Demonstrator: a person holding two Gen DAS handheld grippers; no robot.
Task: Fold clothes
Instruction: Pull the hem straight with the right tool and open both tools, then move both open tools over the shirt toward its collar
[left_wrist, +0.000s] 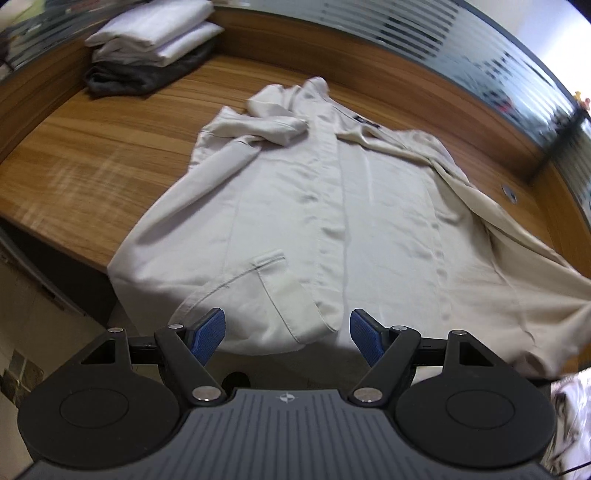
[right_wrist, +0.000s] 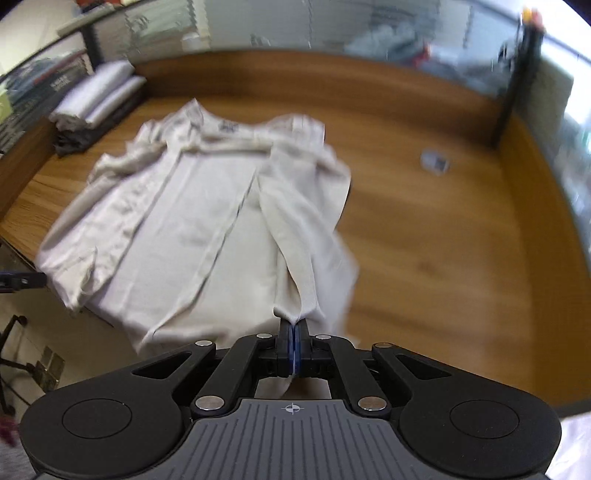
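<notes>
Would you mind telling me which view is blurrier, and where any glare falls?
Right wrist view: shirt and table smeared by motion blur, gripper sharp. Left wrist view: mostly crisp, with glare streaks on the table's left.

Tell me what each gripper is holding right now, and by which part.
The right gripper pinches the beige shirt by its near right hem corner. The left gripper is open, holding nothing.

- Wooden table (left_wrist: 92, 147): raised wooden back edge.
- Cream shirt (left_wrist: 295, 206): spread flat, directly ahead of the claw.
- Folded clothes stack (left_wrist: 147, 48): far left corner.
</notes>
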